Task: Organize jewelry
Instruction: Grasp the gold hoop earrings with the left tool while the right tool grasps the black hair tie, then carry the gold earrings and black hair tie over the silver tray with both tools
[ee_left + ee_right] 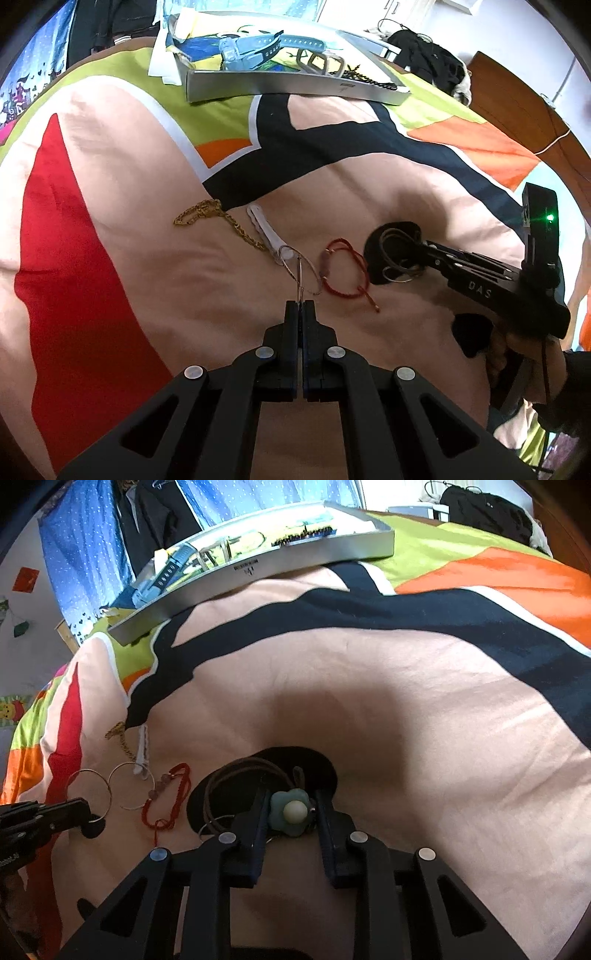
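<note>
Legible text: "DAS" in pale letters on the black arm of my right tongs [397, 258]. Shallow silver metal tray [258, 574] carries a small dark printed mark, unreadable.

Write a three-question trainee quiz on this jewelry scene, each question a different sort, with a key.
1. True or false: the left gripper is shut on a thin silver hoop.
2. Multiple choice: what sits between the right gripper's fingers? A) a gold chain B) a teal flower piece with a pale bead C) a watch strap
3. Fill in: the red cord bracelet lies on the ____, not in the silver tray.

Key: 1 true. 2 B: the flower piece sits there, while the gold chain lies on the bedspread. 3 bedspread.
</note>
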Available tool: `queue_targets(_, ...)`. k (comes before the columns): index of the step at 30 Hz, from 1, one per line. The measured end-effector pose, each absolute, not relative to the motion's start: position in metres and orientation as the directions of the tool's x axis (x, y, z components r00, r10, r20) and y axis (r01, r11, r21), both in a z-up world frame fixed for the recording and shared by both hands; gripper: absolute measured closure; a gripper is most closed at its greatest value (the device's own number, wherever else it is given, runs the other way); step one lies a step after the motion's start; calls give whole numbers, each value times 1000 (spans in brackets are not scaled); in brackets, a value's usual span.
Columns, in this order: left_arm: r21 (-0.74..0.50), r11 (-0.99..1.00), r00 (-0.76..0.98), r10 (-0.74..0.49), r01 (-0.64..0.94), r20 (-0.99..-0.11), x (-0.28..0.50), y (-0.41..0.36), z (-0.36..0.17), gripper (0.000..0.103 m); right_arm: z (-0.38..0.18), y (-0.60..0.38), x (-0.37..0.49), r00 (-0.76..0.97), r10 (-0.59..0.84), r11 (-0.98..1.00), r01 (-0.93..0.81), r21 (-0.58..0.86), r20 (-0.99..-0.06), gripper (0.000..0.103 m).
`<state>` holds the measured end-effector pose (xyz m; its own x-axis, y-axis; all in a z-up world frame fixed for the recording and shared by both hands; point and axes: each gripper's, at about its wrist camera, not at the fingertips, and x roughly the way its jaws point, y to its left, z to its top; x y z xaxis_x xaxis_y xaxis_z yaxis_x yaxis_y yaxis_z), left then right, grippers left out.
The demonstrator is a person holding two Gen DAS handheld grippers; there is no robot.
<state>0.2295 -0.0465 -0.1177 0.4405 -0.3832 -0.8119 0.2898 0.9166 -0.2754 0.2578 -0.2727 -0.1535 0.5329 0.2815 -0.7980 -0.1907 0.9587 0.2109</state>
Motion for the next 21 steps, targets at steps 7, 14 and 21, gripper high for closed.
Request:
queue_targets(7,-241,917,476,-374,317,-796,219,-39,-102,103,-129,-282,244,595,279,959,-220,181,-754,80)
queue_targets(14,-219,915,502,-372,337,-781,220,-36,-80,103,-102,-283,242,638,295,952,-256,165,-712,80)
queue_targets(21,-183,905,566,-387,384,-728,242,-35,-38,103,-76,-275,260,665,317,943,-298,149,-677,80)
